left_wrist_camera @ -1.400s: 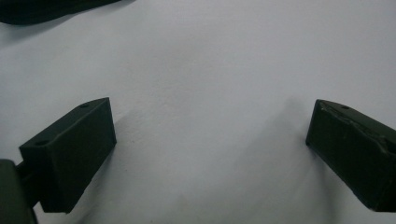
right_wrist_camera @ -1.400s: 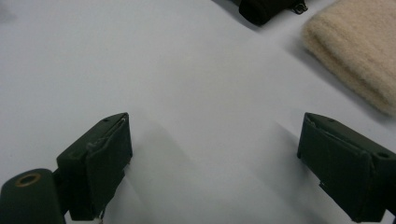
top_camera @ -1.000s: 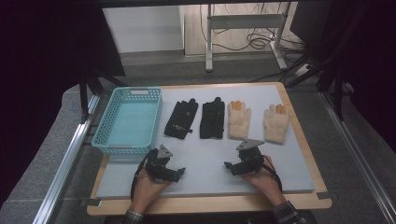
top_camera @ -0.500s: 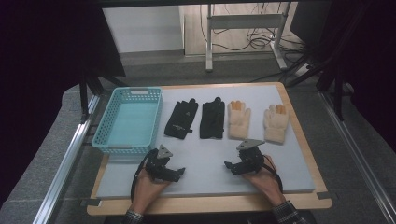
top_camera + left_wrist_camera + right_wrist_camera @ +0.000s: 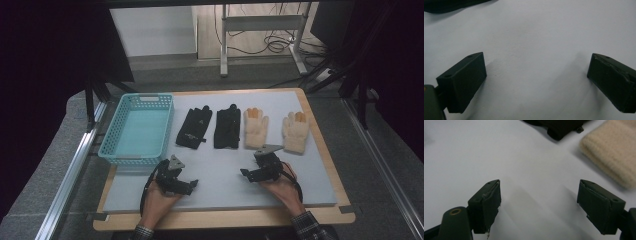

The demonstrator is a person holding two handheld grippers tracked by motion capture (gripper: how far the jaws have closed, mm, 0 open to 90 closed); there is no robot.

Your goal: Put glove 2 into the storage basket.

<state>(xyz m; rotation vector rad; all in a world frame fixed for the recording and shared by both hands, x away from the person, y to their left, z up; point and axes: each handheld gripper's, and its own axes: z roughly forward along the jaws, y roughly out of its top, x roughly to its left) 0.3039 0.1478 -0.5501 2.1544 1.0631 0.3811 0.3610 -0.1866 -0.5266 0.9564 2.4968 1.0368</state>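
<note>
Two black gloves [image 5: 194,127] [image 5: 227,126] and two cream knitted gloves [image 5: 255,128] [image 5: 295,131] lie flat in a row across the middle of the white mat [image 5: 220,192]. My left gripper [image 5: 192,185] rests low on the mat near the front, jaws open over bare mat [image 5: 536,62]. My right gripper [image 5: 246,174] sits just in front of the cream gloves. Its jaws [image 5: 539,187] stand open with nothing between them and have just been closing a little. A cream glove's cuff [image 5: 614,152] and a black glove's cuff [image 5: 559,127] lie beyond them.
A teal plastic basket [image 5: 116,155] stands at the mat's left, beside the black gloves. The wooden table edge [image 5: 225,217] runs along the front. Metal rails [image 5: 75,170] flank the table, and a desk frame with cables [image 5: 260,35] stands behind.
</note>
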